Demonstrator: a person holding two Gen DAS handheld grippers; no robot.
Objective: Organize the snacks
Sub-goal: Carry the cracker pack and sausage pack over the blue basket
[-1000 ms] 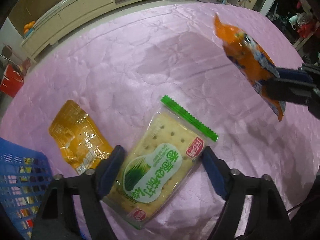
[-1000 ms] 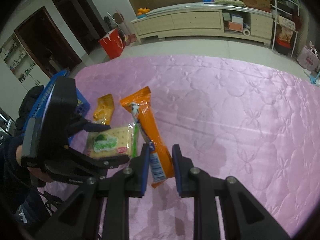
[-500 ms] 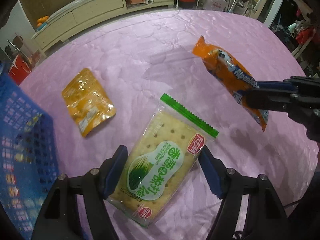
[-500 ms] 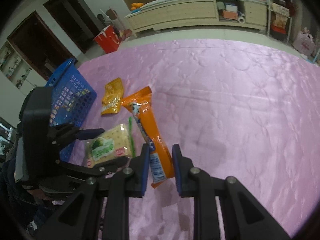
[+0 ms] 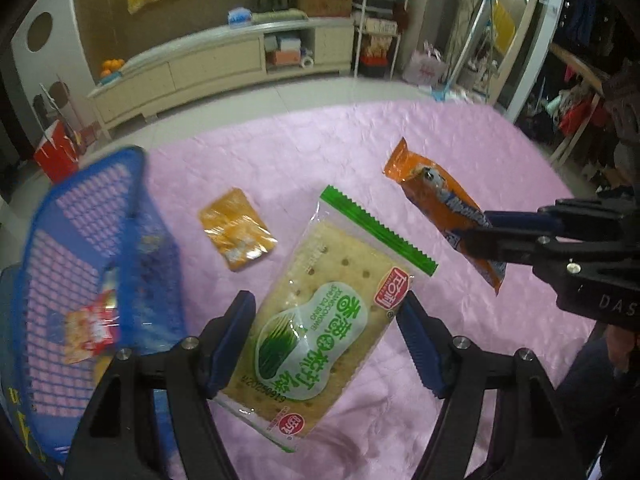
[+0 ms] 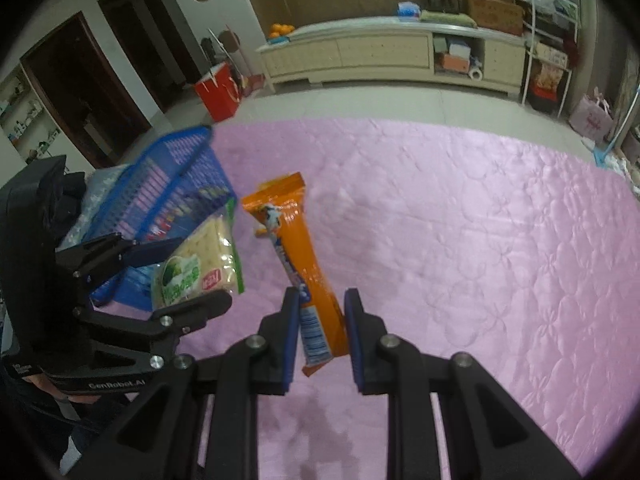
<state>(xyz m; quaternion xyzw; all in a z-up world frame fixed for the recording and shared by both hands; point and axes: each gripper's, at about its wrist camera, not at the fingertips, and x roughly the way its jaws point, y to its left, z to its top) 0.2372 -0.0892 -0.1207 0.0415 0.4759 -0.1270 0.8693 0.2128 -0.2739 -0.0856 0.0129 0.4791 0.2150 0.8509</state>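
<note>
Left wrist view shows your left tool (image 5: 326, 330) clenched across the width of the cracker pack (image 5: 320, 320), which hangs in the air above the pink table (image 5: 460, 152), just beside the blue basket (image 5: 80, 248) at the table's left edge. Your right tool (image 6: 320, 328) is clamped on the lower end of the orange snack bar (image 6: 300, 256), also lifted clear of the table, with most of its length sticking out past the pads.

The cracker pack is held only by its two long edges. It is a slippery film wrapper, so you could squeeze it into a bow and crack the crackers, or it could slide out if you tilt it toward the basket too sharply.

The orange bar is gripped near one end, so a quick swing would likely make it pivot or slip free.

Both tools are close together and seem bound for the same basket. If you bring them in at once, the bar's free end may hit the left tool or the basket rim.

One small yellow packet (image 5: 236, 236) lies on the table near the basket; a low pass could sweep it off.
</note>
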